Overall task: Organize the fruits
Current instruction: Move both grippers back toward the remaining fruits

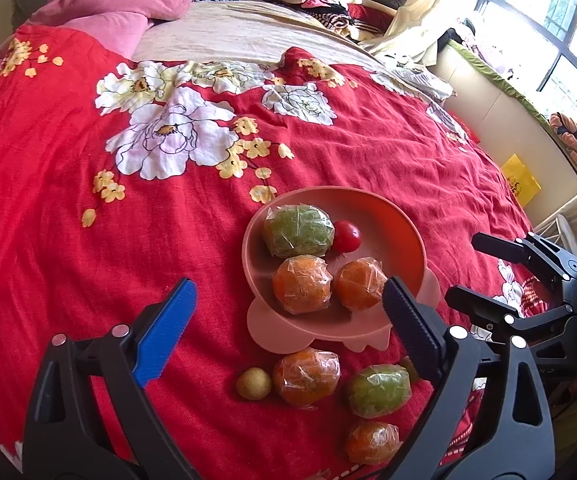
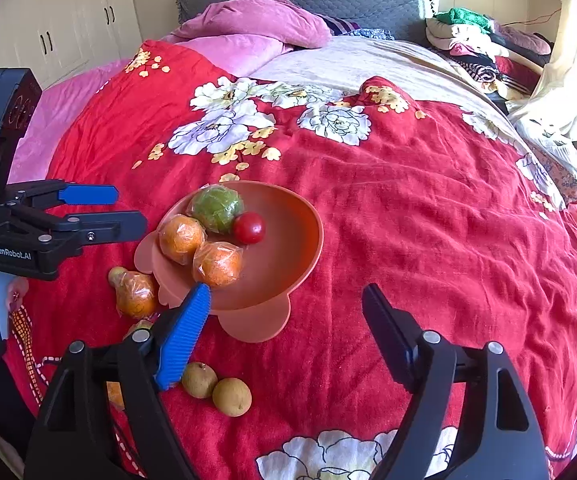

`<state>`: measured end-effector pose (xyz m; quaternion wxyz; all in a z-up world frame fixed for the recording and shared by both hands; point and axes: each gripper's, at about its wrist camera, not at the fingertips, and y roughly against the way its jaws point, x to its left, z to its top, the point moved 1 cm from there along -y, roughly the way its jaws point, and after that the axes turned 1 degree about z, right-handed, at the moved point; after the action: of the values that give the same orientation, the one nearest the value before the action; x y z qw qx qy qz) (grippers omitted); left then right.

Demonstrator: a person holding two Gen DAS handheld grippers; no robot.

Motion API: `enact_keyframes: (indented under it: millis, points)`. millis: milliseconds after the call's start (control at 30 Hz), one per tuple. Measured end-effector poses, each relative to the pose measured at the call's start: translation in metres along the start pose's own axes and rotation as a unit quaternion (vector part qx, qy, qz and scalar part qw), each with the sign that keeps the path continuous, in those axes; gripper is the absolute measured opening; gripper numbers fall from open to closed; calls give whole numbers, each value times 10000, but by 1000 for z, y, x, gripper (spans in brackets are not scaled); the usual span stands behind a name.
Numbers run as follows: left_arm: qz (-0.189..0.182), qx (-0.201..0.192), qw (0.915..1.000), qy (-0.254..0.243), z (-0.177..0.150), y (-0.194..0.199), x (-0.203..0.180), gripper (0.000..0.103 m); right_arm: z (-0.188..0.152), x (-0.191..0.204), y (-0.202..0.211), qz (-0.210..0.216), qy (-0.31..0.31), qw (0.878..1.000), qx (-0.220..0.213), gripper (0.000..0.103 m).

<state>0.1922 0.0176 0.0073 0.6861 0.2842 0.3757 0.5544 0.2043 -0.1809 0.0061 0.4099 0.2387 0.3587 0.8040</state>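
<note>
Right wrist view. A pink dish (image 2: 288, 216) rests on the red floral bedspread (image 2: 428, 240) and serves as the landmark. Inside it lie a wrapped green fruit (image 2: 216, 208), a red tomato (image 2: 249, 227) and two wrapped oranges (image 2: 181, 239) (image 2: 218, 264). Just left of the dish lies another wrapped orange (image 2: 135, 294); below the dish, two brown round fruits (image 2: 199, 379) (image 2: 231, 397) touch each other. The right gripper (image 2: 288, 300) stands with jaws apart and empty at the dish's near edge. The left gripper (image 2: 124, 210), left of the dish, also has its jaws spread with nothing between them.
</note>
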Motion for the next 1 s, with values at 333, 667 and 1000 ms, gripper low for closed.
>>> enact_keyframes:
  millis: [333,667,1000]
  points:
    - [64,-113,9999,35,-2,18,-1,93,-4,0,17,-28,-13,9999,-114,86]
    - [142,-175,9997,21,-6,34,-2,93,-7,1,28,-39,-24,9999,-166,88]
    - [240,-122,9996,71,-18,43,4,93,-12,8,40,-26,26,9998,-208,89]
